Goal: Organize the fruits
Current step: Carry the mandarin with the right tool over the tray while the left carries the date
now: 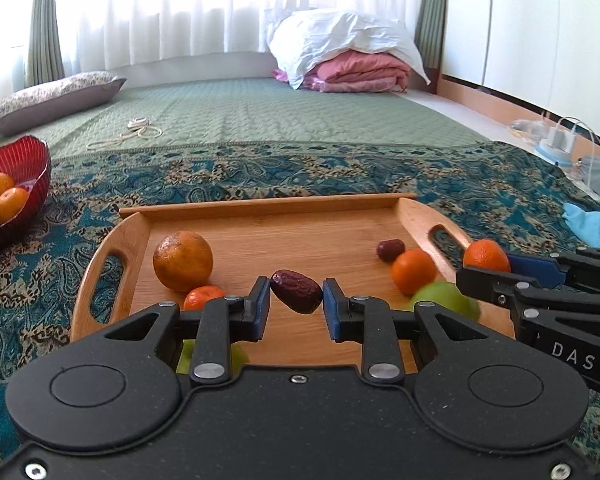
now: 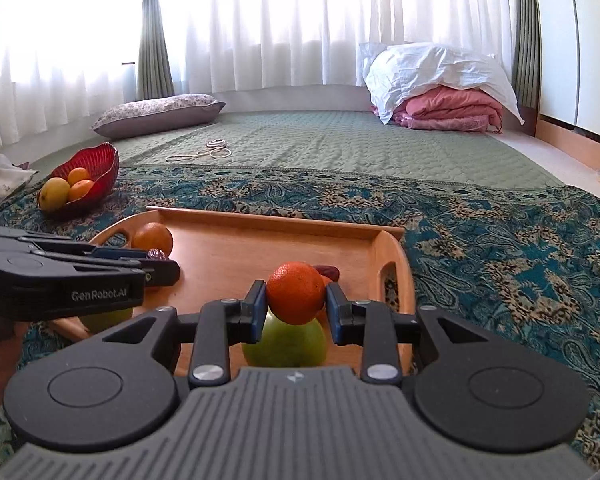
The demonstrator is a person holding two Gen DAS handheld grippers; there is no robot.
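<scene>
My left gripper [image 1: 296, 298] is shut on a dark red date [image 1: 296, 291], held above the wooden tray [image 1: 260, 205]. In the right wrist view my right gripper [image 2: 296, 300] is shut on a small orange tangerine [image 2: 295, 293], lifted over a green apple [image 2: 286, 346]. On the tray lie a large orange [image 1: 183, 261], a small tangerine [image 1: 202, 295], another date [image 1: 390, 249], a tangerine [image 1: 414, 271] and a green apple [image 1: 446, 300]. A second green fruit is partly hidden under my left gripper. The red bowl [image 1: 28, 160] holds two tangerines and a yellow fruit at the left.
The tray sits on a teal patterned cloth [image 2: 500, 248] over a green quilted mat [image 1: 260, 116]. A floral pillow [image 1: 56, 98], a coiled cord [image 1: 134, 133], folded pink and white bedding [image 1: 352, 56] and a charger with cables [image 1: 558, 142] lie around.
</scene>
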